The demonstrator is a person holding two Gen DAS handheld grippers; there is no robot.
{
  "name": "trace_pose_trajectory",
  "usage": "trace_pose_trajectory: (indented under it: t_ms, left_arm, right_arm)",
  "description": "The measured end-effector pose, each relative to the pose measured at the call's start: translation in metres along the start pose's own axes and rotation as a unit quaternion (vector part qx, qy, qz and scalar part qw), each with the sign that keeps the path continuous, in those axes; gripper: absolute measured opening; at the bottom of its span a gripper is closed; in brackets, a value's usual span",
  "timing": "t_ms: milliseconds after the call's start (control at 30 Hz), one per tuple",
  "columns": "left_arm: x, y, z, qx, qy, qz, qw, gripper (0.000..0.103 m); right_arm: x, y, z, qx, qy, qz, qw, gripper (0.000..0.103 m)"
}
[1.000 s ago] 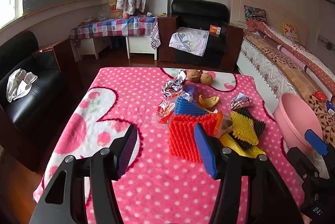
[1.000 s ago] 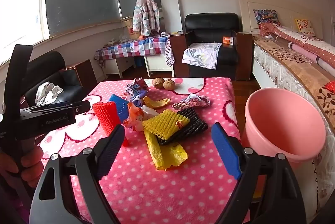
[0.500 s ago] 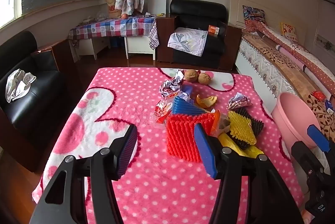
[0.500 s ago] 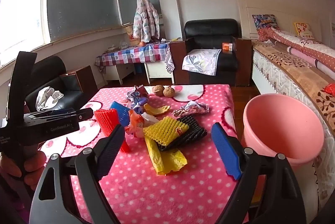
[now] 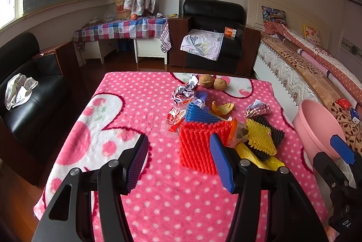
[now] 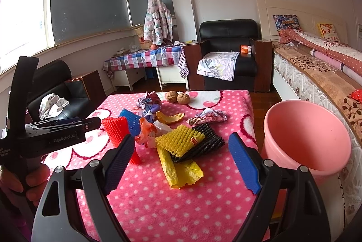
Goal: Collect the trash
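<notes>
A heap of trash lies on the pink polka-dot table: a red foam net, a blue foam net, a yellow foam net on a black one, a yellow plastic bag, orange peel, crumpled wrappers and two walnuts. My left gripper is open and empty, just short of the red net. My right gripper is open and empty, above the yellow bag. A pink basin stands off the table's right edge.
A bed runs along the right behind the basin. A black sofa stands left of the table. A black armchair and a checked side table stand at the far wall.
Both grippers have drawn back and risen slightly, so the trash heap sits a little farther off. Both stay open and empty.
</notes>
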State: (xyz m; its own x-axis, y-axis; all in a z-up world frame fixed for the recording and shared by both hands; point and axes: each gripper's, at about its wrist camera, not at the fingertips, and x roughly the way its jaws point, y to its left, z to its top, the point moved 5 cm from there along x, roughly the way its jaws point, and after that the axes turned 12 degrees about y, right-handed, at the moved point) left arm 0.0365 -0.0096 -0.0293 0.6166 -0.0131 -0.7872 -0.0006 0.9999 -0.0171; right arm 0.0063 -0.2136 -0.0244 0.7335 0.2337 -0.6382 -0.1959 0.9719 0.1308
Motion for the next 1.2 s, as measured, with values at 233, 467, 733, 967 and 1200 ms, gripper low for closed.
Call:
trace_pose_trajectory:
  t_ms: [233, 467, 733, 967, 1200]
  left_arm:
    - [0.0001, 0.0007, -0.0002, 0.000, 0.000, -0.001, 1.0000, 0.057]
    - [0.0004, 0.0012, -0.0002, -0.001, 0.000, -0.001, 1.0000, 0.057]
    - [0.0002, 0.0017, -0.0001, -0.002, 0.000, -0.002, 1.0000, 0.057]
    - [0.0003, 0.0022, 0.0000, -0.002, 0.000, -0.003, 1.0000, 0.057]
    - [-0.0002, 0.0018, 0.0001, -0.002, 0.000, -0.004, 1.0000, 0.057]
  right_arm:
    - [0.0011, 0.0005, -0.0004, 0.001, 0.000, 0.000, 1.000, 0.085]
    - [0.0011, 0.0003, -0.0002, 0.000, 0.000, 0.000, 1.000, 0.085]
    - [0.0018, -0.0009, 0.0027, 0.005, -0.008, -0.003, 1.000, 0.085]
    - [-0.0010, -0.0019, 0.0042, 0.008, -0.014, -0.005, 1.000, 0.085]
    - [0.0002, -0.0027, 0.0042, 0.009, -0.013, -0.005, 1.000, 0.085]
